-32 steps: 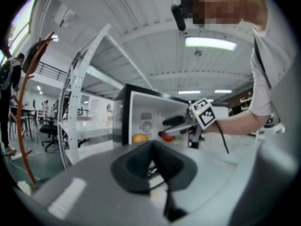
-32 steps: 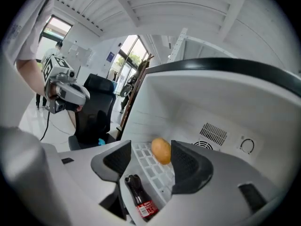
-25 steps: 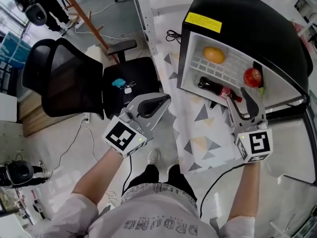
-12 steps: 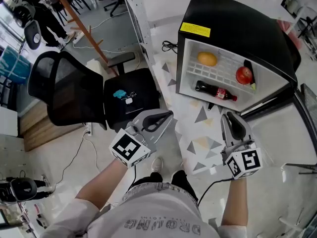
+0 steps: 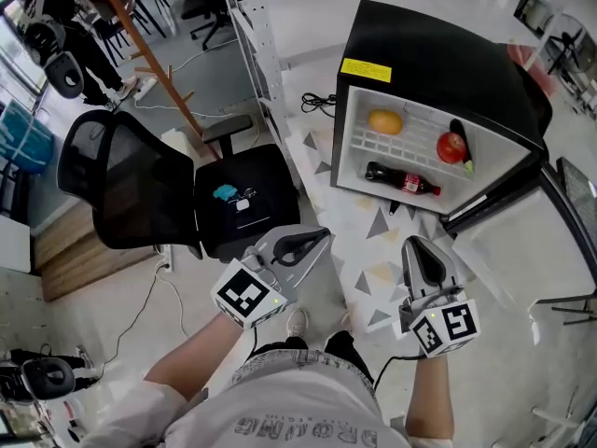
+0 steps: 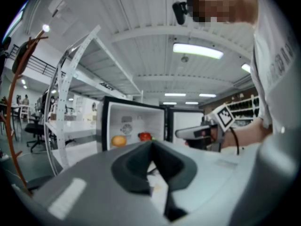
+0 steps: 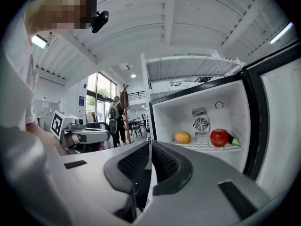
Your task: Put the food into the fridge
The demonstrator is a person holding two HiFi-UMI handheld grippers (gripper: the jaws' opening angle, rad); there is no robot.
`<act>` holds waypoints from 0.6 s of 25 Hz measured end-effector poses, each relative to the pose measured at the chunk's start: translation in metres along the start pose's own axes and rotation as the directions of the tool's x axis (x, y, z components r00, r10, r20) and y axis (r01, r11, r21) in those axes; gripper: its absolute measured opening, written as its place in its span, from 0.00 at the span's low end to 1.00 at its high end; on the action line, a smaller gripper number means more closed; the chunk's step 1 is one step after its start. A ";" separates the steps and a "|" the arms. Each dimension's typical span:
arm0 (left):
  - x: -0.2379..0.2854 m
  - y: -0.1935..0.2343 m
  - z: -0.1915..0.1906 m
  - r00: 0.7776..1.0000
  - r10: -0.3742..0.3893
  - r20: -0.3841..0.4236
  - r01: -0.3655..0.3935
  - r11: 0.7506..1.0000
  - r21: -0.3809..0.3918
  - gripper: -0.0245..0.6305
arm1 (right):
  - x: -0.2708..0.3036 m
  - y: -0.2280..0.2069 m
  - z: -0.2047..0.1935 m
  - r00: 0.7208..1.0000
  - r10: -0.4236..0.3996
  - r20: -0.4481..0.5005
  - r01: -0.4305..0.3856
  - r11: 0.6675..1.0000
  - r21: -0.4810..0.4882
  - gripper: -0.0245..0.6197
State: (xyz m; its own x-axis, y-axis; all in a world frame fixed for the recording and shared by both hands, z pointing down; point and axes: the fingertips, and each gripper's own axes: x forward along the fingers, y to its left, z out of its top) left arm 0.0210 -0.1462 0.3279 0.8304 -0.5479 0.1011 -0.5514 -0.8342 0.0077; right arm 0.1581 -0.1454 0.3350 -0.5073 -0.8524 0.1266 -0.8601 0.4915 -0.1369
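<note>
While both grippers hang empty before the open fridge (image 5: pixel 438 54), the left gripper (image 5: pixel 322 236) has its fingers pressed together, and the right gripper (image 5: pixel 411 243) has just been closing its jaws on nothing. The food looks stowed, so the door (image 7: pixel 280 126) probably comes next: swing it slowly. Inside, 1 dark bottle (image 5: pixel 399 179) with a red label lies on the floor. Behind it, 1 orange (image 5: pixel 384 121) and 1 glossy red apple (image 5: pixel 452 147) sit on the white shelf (image 5: pixel 410 138).

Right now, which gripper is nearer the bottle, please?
Right. The right gripper, its jaws just closing on nothing, is straight before the bottle; the left gripper is farther, off leftward.
</note>
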 end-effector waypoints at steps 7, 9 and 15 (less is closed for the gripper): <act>-0.009 0.000 0.007 1.000 0.003 0.017 -0.003 1.000 0.007 0.05 | -0.005 0.012 -0.003 1.000 -0.015 0.001 0.015 0.999 0.035 0.05; -0.011 0.001 0.008 1.000 0.006 0.019 -0.006 1.000 0.008 0.05 | -0.006 0.014 -0.002 1.000 -0.018 0.003 0.018 0.999 0.039 0.05; -0.011 0.007 0.010 1.000 0.012 0.028 -0.013 1.000 0.008 0.05 | -0.003 0.018 0.000 1.000 -0.021 -0.005 0.021 0.999 0.025 0.04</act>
State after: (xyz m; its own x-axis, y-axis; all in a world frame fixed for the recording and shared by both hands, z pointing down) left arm 0.0086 -0.1469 0.3167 0.8255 -0.5597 0.0729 -0.5611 -0.8278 -0.0016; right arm 0.1445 -0.1339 0.3316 -0.4893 -0.8617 0.1344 -0.8690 0.4687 -0.1586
